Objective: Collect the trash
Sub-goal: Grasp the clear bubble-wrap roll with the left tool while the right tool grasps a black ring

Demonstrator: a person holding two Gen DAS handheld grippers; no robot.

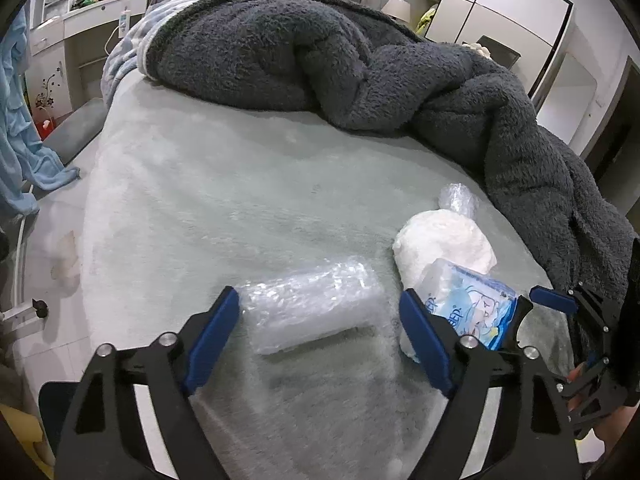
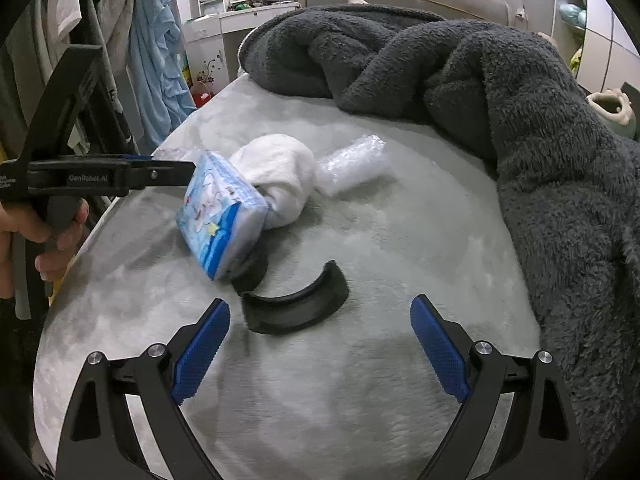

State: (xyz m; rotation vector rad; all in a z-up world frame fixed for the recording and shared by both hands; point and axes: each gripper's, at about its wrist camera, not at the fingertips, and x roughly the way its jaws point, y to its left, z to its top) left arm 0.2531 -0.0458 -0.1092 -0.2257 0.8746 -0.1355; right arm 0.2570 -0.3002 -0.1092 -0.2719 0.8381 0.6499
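Holding the left gripper (image 1: 318, 294) well open over the pale bed cover (image 1: 240, 200), with a clear bubble wrap piece (image 1: 312, 312) lying between its blue pads (image 1: 214, 332). Not gripping it, though not able to tell whether either pad is brushing the plastic.

Finding a blue tissue pack (image 1: 472, 308) at 3 o'clock of that wrap, partly behind the finger on that side. Also finding a white fluffy wad (image 1: 444, 240) at 1 o'clock and a second bubble wrap roll (image 1: 458, 200) just beyond the wad.

Holding the right gripper (image 2: 319, 302) spread wide too, clasping nothing, with a black curved piece (image 2: 296, 314) lying on the cover between the fingertips and touching neither.

Facing a dark grey fleece blanket (image 1: 320, 60) heaped at 12 o'clock across the bed.

Catching, at 9 o'clock in the right wrist view, a hand (image 2: 36, 236) wrapped round the left tool's handle.
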